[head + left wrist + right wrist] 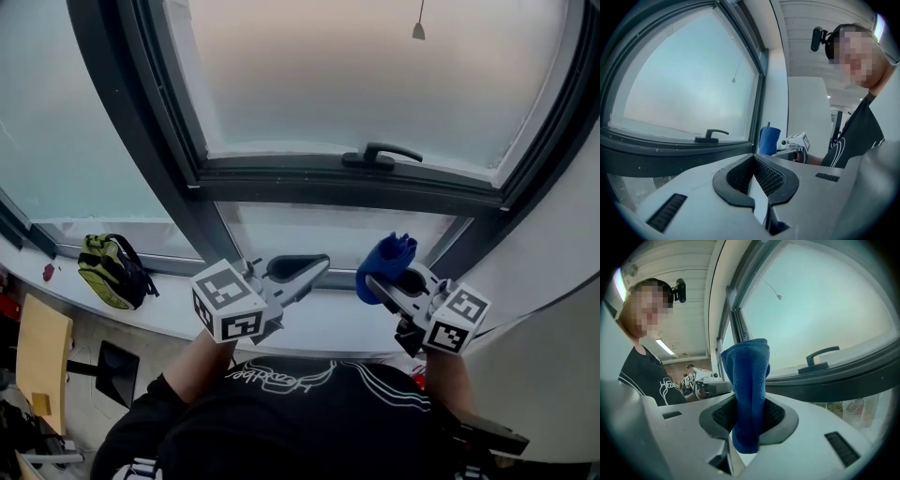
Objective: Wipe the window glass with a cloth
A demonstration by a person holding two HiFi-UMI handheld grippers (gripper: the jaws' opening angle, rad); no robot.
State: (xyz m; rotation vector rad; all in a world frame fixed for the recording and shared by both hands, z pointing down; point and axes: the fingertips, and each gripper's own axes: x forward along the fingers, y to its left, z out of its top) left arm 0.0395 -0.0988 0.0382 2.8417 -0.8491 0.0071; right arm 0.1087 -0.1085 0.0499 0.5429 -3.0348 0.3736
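Blue cloth [746,376] pinched in right claw [750,416]; left claw [753,161] pressed together, empty, near window glass [375,75].

At the bottom of the head view the person wears a black short-sleeved T-shirt [309,422] with a white line print. The left gripper [317,266] and right gripper [382,283] are pale grey shells with black ribbed fingers [768,177], each carrying a white cube [228,302] of black square markers.

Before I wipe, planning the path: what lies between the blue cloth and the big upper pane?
Head view: a narrow lower pane, then the dark frame bar with its black lever handle.
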